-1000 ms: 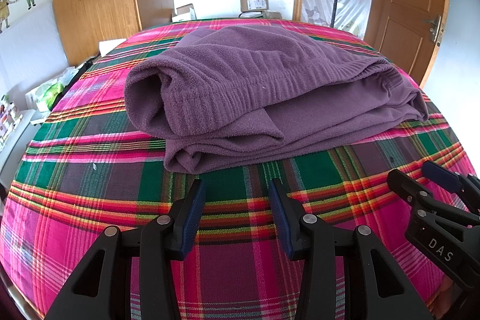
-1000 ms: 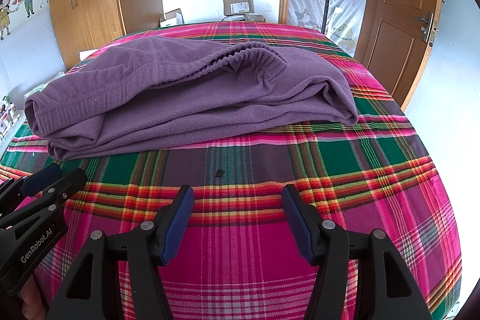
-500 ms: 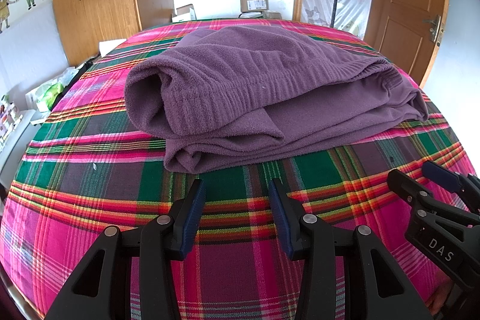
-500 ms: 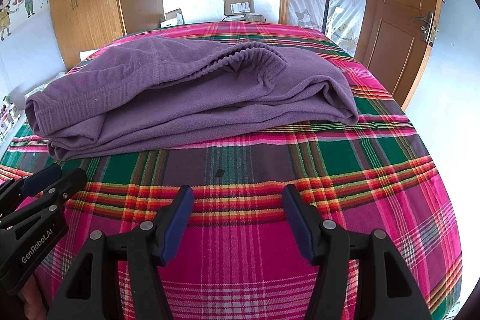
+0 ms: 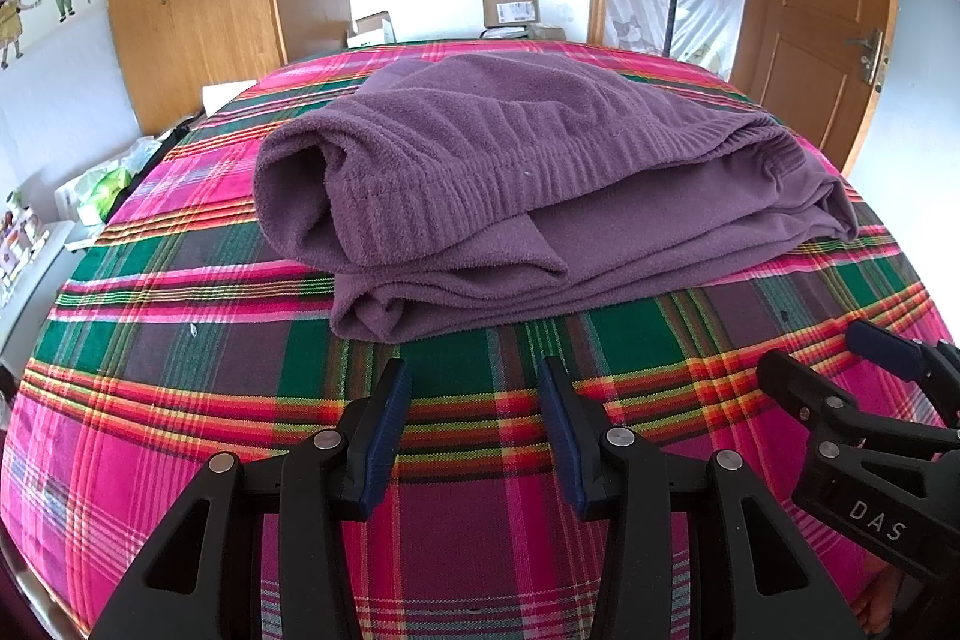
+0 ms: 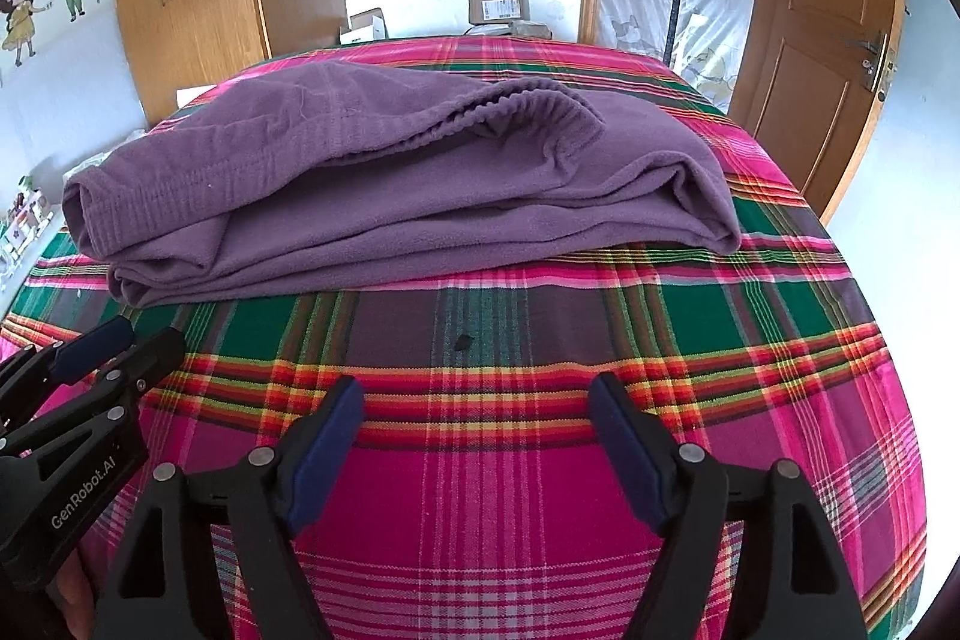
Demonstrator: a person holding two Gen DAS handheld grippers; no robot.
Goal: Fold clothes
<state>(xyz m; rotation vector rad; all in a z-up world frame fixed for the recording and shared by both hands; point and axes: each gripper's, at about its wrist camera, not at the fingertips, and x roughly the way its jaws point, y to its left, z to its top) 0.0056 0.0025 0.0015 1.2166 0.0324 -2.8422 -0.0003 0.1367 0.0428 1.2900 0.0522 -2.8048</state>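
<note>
A purple fleece garment (image 5: 540,196) lies doubled over in stacked layers near the middle of the plaid bedspread (image 5: 180,358), its ribbed waistband on top, so it already rests as a rough fold. The left gripper (image 5: 474,430) and right gripper (image 6: 474,436) both hover over bare bedspread just short of its near edge, jaws parted and gripping nothing. That suits either closing in to tidy the fold or drawing away from it.
</note>
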